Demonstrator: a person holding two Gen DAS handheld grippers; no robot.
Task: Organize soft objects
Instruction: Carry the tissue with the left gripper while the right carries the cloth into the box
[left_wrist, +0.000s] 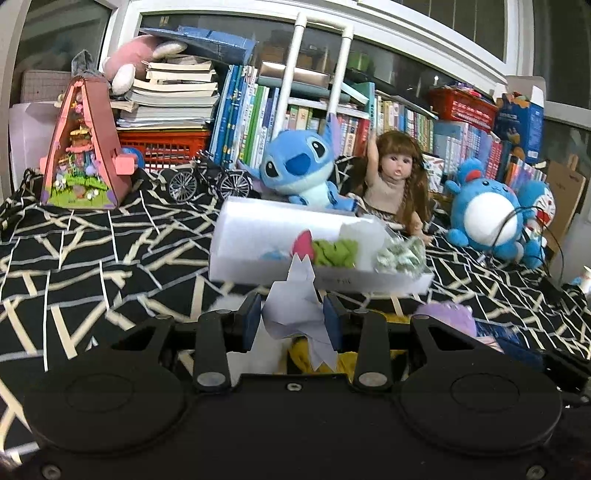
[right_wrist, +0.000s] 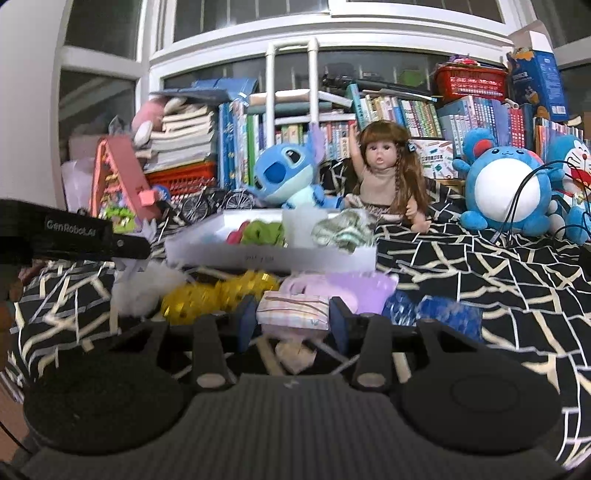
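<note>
My left gripper (left_wrist: 293, 314) is shut on a crumpled pale lilac paper-like piece (left_wrist: 299, 280), lifted above the bedspread. Just ahead stands a white box (left_wrist: 332, 278) holding pink, green and patterned soft pieces. In the right wrist view my right gripper (right_wrist: 293, 321) is shut on a small pink plaid packet (right_wrist: 291, 308), in front of the same white box (right_wrist: 269, 258). Around it on the bedspread lie a white fluffy piece (right_wrist: 144, 291), a gold sequined piece (right_wrist: 218, 295), a lilac piece (right_wrist: 354, 291) and a blue glittery piece (right_wrist: 436, 314). The left gripper's black body (right_wrist: 74, 236) enters at the left.
Behind the box sit a blue alien plush (left_wrist: 299, 166), a long-haired doll (left_wrist: 395, 177), a round blue plush (left_wrist: 484, 214), a toy bicycle (left_wrist: 207, 181) and a pink triangular toy house (left_wrist: 85, 147). Book rows line the back. A black cable (right_wrist: 524, 199) loops at the right.
</note>
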